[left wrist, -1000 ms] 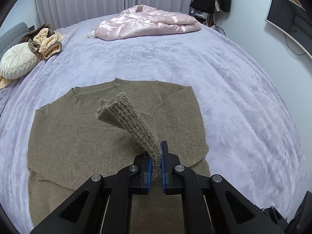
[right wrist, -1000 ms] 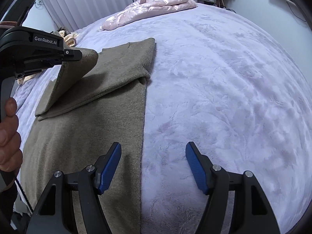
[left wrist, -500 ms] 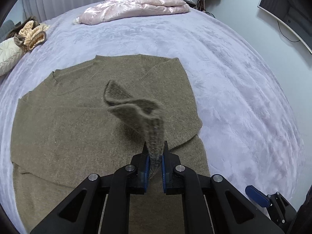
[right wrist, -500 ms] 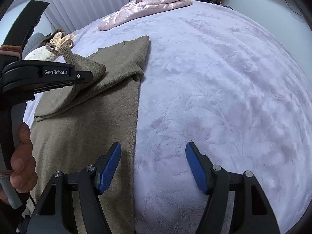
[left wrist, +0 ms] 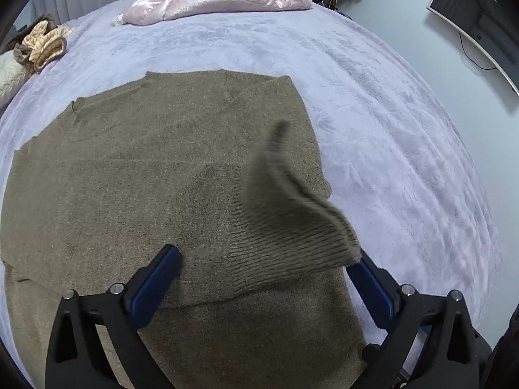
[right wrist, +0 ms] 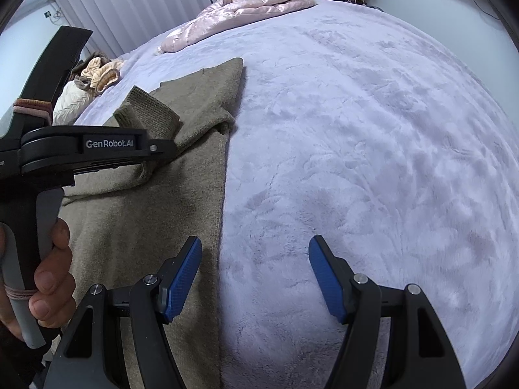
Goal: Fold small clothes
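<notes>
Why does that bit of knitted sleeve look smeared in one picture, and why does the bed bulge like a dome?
Left wrist view: the sleeve cuff is motion-blurred between the open fingers of the left gripper, while the sweater beneath stays sharp. Both views: the fisheye lens bows the bed and darkens the corners.

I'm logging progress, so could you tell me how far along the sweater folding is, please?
Done: the sweater lies flat with its sleeve brought across the body. In hand: nothing; the left gripper is open beside the cuff, and the right gripper is open too. Left: the remaining folds.
</notes>
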The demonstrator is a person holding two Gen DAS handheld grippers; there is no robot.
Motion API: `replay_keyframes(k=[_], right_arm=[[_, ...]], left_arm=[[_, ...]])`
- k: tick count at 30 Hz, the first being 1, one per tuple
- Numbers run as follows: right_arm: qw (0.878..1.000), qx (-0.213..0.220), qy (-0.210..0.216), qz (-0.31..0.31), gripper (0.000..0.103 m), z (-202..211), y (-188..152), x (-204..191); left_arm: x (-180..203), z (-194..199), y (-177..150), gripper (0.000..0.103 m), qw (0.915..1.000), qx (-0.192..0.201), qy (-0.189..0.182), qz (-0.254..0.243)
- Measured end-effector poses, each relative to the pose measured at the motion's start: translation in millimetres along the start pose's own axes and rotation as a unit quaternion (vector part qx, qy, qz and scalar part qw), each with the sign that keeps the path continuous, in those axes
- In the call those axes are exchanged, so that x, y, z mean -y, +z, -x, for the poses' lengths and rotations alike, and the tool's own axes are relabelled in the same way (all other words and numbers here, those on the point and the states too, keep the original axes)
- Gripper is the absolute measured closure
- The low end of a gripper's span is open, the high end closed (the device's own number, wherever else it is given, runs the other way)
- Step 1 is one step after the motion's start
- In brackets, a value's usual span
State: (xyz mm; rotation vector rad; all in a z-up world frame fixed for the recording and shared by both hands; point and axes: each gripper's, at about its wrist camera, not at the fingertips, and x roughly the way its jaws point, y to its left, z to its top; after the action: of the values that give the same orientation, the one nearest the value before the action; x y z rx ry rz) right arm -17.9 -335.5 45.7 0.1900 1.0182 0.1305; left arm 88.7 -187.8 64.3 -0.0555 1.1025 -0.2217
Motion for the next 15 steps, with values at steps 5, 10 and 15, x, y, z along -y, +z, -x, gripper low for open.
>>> replay_keyframes(k=[5,10,15], right_arm=[[1.000,0.000,-0.003,0.000,0.031,0.8,-0.4,2.3],[1.000,-0.001,-0.002,-0.005,0.031,2.3,0.6,3.8],[1.000,0.004,-0.004,-0.003,0.031,4.6,10.4,-0.8]], left_arm=[[-2.5,11.4,-1.3,0.000,0.9999,0.010,-0.005,-0.005],[-25.6,25.8,-3.7,0.000,0.9997,0.024,-0.007,0.007],[-69.2,28.7,-2.2,0.000,0.9981,0.030,0.044,0.030]])
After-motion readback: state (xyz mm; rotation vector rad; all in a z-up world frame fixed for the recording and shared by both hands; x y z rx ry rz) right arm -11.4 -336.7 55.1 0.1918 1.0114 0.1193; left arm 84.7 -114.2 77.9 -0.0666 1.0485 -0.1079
